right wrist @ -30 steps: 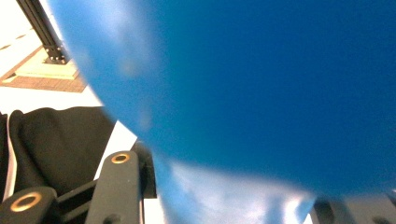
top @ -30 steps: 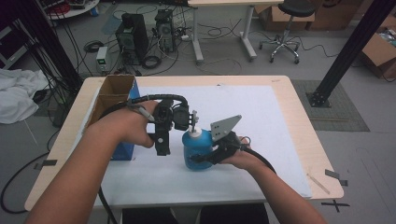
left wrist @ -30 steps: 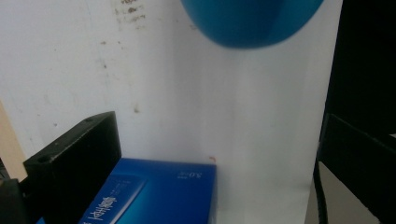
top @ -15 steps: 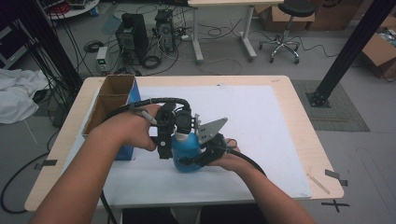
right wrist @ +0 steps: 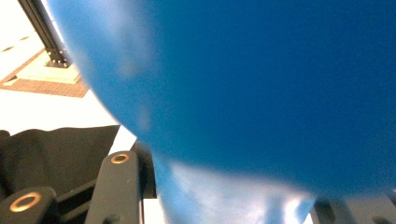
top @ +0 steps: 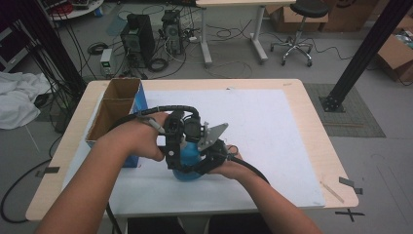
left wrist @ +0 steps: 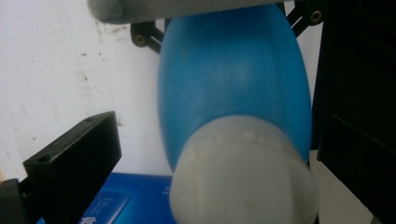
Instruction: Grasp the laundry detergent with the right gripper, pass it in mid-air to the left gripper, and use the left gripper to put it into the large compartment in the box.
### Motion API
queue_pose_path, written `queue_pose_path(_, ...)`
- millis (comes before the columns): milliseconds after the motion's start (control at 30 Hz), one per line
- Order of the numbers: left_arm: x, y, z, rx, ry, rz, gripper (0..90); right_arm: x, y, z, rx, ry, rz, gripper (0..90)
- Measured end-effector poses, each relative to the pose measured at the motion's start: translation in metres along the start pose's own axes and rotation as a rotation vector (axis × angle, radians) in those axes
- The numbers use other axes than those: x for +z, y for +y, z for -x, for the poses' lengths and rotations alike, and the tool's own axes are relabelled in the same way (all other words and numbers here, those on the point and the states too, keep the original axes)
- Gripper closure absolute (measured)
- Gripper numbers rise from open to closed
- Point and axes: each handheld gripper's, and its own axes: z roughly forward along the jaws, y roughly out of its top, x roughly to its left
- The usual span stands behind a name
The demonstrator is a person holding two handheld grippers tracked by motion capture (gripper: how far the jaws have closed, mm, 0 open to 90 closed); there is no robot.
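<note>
A blue bottle (top: 186, 165) with a white cap (left wrist: 243, 182) stands on the white mat (top: 272, 131). My right gripper (top: 200, 163) is shut on its body from the right; in the right gripper view the bottle (right wrist: 243, 93) looms just beyond that gripper's (right wrist: 233, 203) jaws. From above and the left, my left gripper (top: 174, 152) hangs over the bottle's top. In the left gripper view the cap lies between its (left wrist: 210, 158) open jaws, with a gap between the cap and the left jaw. The high view hides the cap under that gripper.
An open cardboard box (top: 117, 105) with a blue side (left wrist: 116, 198) stands at the table's left, close to my left hand. The wooden table edge (top: 336, 161) runs along the right. Computers, cables, a stool and a black post stand on the floor beyond.
My right gripper has carried the blue bottle leftward and a little nearer, bringing its top under the left gripper. The left hand has hardly moved.
</note>
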Motion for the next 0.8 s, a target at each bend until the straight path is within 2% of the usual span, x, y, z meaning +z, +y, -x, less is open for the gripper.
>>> queue_pose_path(100,0.0024,0.0003,0.0005,-0.008,-0.003,0.005,0.0,0.0007,0.0012,0.0005,-0.001,-0.004,0.002,47.2)
queue_pose_path(167,0.0035,0.0011,0.0005,-0.006,-0.008,0.000,0.1,0.0006,0.0023,-0.0016,0.026,0.004,-0.003,47.2)
queue_pose_path(233,0.0052,0.0018,0.0006,-0.005,-0.009,0.001,0.0,0.0015,0.0034,-0.0006,0.002,0.002,0.009,47.2)
queue_pose_path(433,0.0076,0.0019,0.0021,-0.011,-0.006,0.008,0.1,0.0031,0.0057,-0.0012,-0.011,0.005,0.011,47.1)
queue_pose_path(800,0.0064,0.0024,0.0035,-0.027,0.009,0.011,0.7,0.0047,0.0075,-0.0018,-0.005,0.010,0.005,47.1)
